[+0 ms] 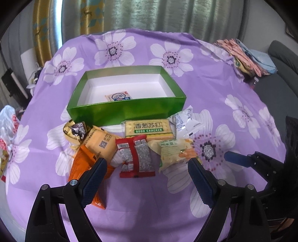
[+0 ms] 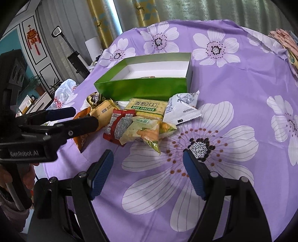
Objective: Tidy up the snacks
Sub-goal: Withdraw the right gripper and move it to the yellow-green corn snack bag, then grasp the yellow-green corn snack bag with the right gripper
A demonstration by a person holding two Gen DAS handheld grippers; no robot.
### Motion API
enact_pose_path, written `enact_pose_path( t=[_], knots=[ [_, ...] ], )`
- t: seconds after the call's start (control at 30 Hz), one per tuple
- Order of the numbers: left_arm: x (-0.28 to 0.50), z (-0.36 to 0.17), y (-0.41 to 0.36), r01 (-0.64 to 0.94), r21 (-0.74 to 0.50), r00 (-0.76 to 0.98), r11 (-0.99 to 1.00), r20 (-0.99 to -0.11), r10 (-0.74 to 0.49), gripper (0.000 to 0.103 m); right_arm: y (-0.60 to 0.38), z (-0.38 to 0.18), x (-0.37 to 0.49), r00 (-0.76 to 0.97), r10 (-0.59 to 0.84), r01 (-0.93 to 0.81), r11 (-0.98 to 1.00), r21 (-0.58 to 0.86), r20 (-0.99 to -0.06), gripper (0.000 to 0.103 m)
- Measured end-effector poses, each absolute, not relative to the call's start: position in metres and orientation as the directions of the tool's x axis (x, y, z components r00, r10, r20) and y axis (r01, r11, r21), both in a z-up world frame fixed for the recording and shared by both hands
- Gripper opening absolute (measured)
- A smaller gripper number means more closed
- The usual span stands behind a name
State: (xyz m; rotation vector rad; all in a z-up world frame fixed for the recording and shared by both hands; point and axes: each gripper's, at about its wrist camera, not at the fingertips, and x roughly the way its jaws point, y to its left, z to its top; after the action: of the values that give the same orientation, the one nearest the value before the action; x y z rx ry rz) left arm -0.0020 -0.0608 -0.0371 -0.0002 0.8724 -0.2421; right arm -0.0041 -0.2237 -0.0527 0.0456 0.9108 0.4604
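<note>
Plainly, both of my tongs stood apart with nothing between them. My left gripper (image 1: 147, 173) showed two black arms tipped with dark blue ribbed pads, spread wide above the cloth; its left pad overlapped a crinkled orange packet (image 1: 84, 165) in the view, though I could not tell whether it touched. Between the pads lay a glossy red packet (image 1: 135, 157) printed with small text. My right gripper (image 2: 148, 167) gaped in the same way over a big white printed flower, gripping nothing.

Just beyond lay the heap of snacks: a pale yellow-green packet (image 1: 175, 154) with a corn picture, creased and shiny; a flat rectangular soda cracker pack (image 1: 148, 129) with green lettering; a puffy white pillow-shaped pouch (image 1: 184, 121) with crimped ends; a peach-coloured packet (image 1: 100, 143); and a gold-and-brown foil wrapper (image 1: 76, 132), crumpled.

Behind them, close to the cracker pack, sat an open rectangular green box (image 1: 126, 109), shiny outside and matte white within, with one small flat packet (image 1: 118, 97) on its floor.

Everything rested on a smooth purple tablecloth (image 1: 232, 89) patterned with white flowers. Folded pinkish fabric (image 1: 244, 55) lay at its far right edge, and pleated curtains (image 1: 167, 14) hung behind.
</note>
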Motion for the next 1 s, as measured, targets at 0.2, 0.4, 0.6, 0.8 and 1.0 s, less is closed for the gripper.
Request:
enact_pose_path(
  t=[0.2, 0.4, 0.6, 0.8, 1.0],
  knots=[
    [0.002, -0.041, -0.067, 0.223, -0.079, 0.622, 0.972, -0.756, -0.204, 0.088, -0.223, -0.055, -0.002, 0.521, 0.409, -0.372, 0.899, 0.232, -0.749, 0.077],
    [0.013, -0.056, -0.062, 0.243, -0.201, 0.565, 0.949, -0.766, -0.307, 0.088, -0.219, -0.063, 0.003, 0.508, 0.41, -0.381, 0.896, 0.23, -0.757, 0.077],
    [0.022, -0.071, -0.061, 0.249, -0.268, 0.518, 0.931, -0.775, -0.362, 0.088, -0.216, -0.076, 0.012, 0.48, 0.418, -0.386, 0.89, 0.242, -0.772, 0.076],
    [0.033, -0.081, -0.066, 0.272, -0.33, 0.471, 0.904, -0.773, -0.424, 0.088, -0.213, -0.083, 0.023, 0.466, 0.43, -0.392, 0.884, 0.256, -0.773, 0.075],
    [0.044, -0.087, -0.071, 0.285, -0.367, 0.435, 0.886, -0.774, -0.46, 0.088, -0.211, -0.089, 0.03, 0.448, 0.437, -0.403, 0.877, 0.261, -0.78, 0.068]
  ],
)
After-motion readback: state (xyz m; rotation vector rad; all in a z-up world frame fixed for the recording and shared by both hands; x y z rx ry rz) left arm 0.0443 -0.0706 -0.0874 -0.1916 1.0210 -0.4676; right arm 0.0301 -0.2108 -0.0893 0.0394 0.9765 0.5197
